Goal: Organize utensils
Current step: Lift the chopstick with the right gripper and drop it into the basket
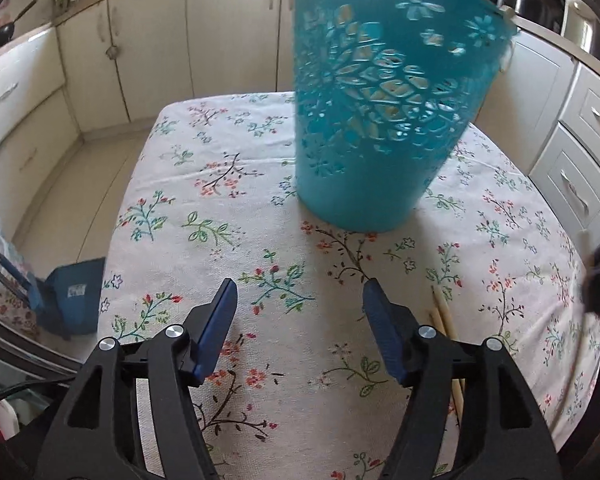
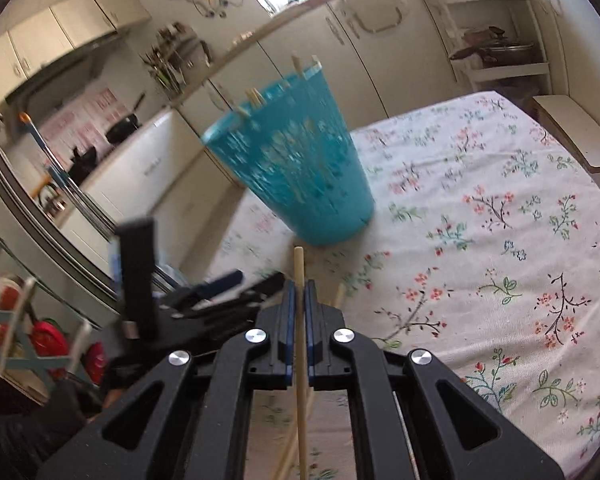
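A teal perforated basket (image 1: 380,120) stands on the floral tablecloth (image 1: 220,208), ahead of my left gripper (image 1: 298,296), which is open and empty above the cloth. Two wooden chopsticks (image 1: 444,316) lie on the cloth by its right finger. In the right wrist view my right gripper (image 2: 299,292) is shut on a wooden chopstick (image 2: 299,268), whose tip points toward the basket (image 2: 296,172). Several chopstick ends (image 2: 256,98) stick up from the basket rim. More chopsticks (image 2: 340,294) lie under the right gripper. The left gripper (image 2: 220,284) shows blurred at the left.
Cream kitchen cabinets (image 1: 160,52) surround the table. A blue dustpan (image 1: 70,296) stands on the floor left of the table. A white shelf rack with pots (image 2: 496,40) stands at the far right, a wooden bench (image 2: 572,128) beside the table.
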